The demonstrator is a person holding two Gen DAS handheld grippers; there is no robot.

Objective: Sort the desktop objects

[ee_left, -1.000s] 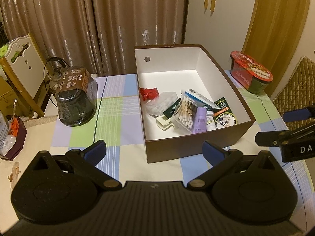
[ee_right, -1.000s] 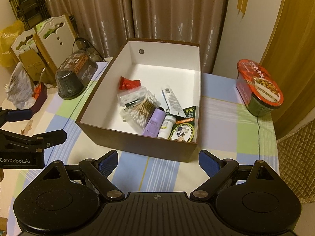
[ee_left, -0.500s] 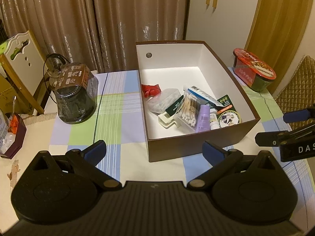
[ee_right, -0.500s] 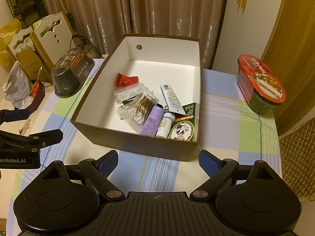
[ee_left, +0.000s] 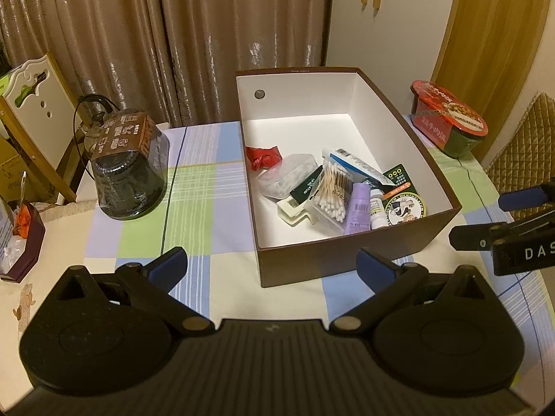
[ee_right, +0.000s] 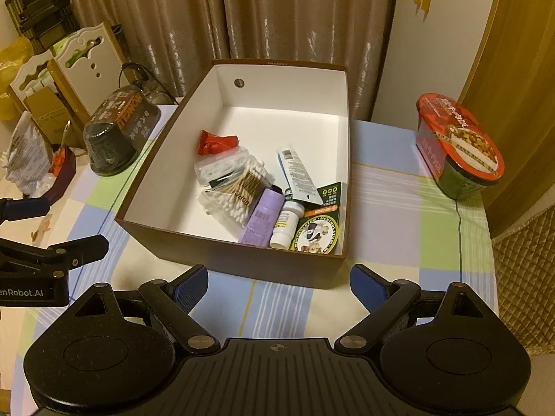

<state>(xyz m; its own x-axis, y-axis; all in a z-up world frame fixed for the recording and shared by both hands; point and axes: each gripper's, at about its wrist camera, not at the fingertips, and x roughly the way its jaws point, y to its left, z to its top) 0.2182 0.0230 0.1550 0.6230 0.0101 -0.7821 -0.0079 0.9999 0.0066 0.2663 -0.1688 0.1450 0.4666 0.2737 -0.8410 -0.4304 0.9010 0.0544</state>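
A brown box with a white inside (ee_left: 347,263) (ee_right: 242,263) stands mid-table. In it lie a red wrapper (ee_left: 262,155), a cotton swab pack (ee_left: 333,190) (ee_right: 239,190), a purple bottle (ee_left: 358,208) (ee_right: 262,222), a small white bottle (ee_right: 286,223), a white tube (ee_right: 296,173) and a round green tin (ee_right: 315,237). My left gripper (ee_left: 274,263) is open and empty, above the table just before the box's near wall. My right gripper (ee_right: 279,282) is open and empty, also just before the near wall.
A dark instant-noodle bowl (ee_left: 128,170) (ee_right: 118,135) stands upside down left of the box. A red-lidded noodle bowl (ee_left: 447,124) (ee_right: 458,149) stands at the right. A small maroon box (ee_left: 20,239) sits at the left edge. Chairs and curtains stand behind the checked tablecloth.
Both grippers have drawn back and risen slightly, so the box sits a little farther and higher in both views. Both stay open and empty.
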